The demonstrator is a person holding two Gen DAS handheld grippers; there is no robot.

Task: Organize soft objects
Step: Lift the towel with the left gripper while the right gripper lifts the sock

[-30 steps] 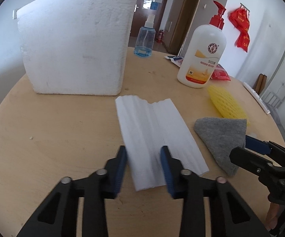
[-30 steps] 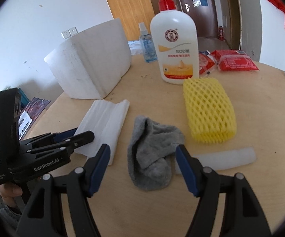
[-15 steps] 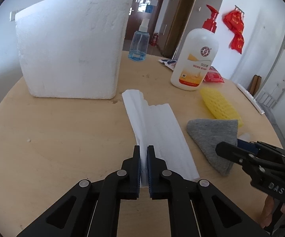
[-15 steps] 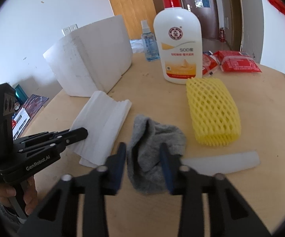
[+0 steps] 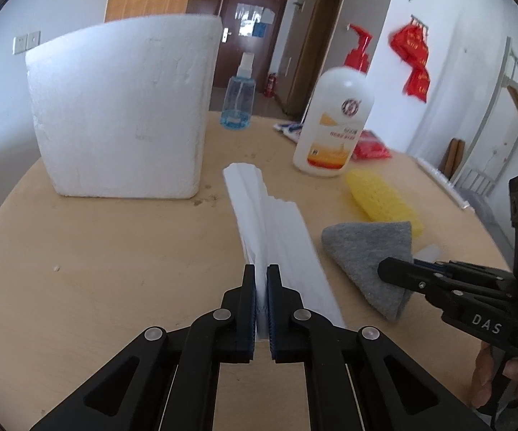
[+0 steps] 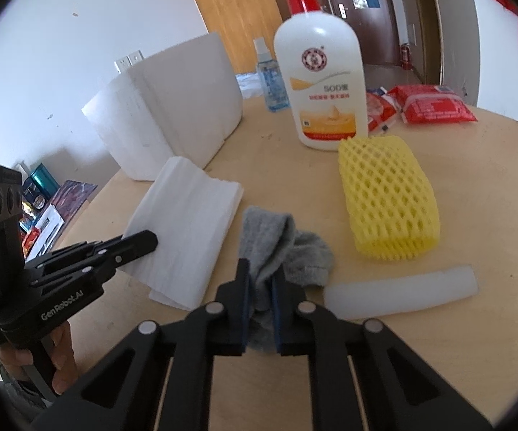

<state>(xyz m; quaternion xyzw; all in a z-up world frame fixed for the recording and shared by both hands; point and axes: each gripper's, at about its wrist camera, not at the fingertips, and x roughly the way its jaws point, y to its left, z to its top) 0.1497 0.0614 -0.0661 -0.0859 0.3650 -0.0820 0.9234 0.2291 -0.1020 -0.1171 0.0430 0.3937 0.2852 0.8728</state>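
A white foam sheet point(image 5: 276, 230) lies in the middle of the round wooden table point(image 5: 97, 251), its near edge pinched up between the pads of my left gripper point(image 5: 261, 276), which is shut on it. To its right a grey sock point(image 6: 280, 248) lies crumpled, and my right gripper point(image 6: 260, 276) is shut on the sock's near end. The sheet point(image 6: 187, 222) and the left gripper point(image 6: 140, 242) also show in the right wrist view, the sock point(image 5: 370, 248) and the right gripper point(image 5: 392, 271) in the left one. A yellow foam net point(image 6: 388, 197) and a white foam strip point(image 6: 399, 291) lie right of the sock.
A big white styrofoam box point(image 5: 122, 115) stands at the back left. Behind the soft things stand a white pump bottle point(image 6: 321, 82) with a red top and a small blue spray bottle point(image 5: 239, 104). Red packets point(image 6: 435, 104) lie at the back right.
Both grippers have closed from open: the left onto the foam sheet's near edge, the right onto the sock. The sheet has bunched narrower and its edge has lifted a little.
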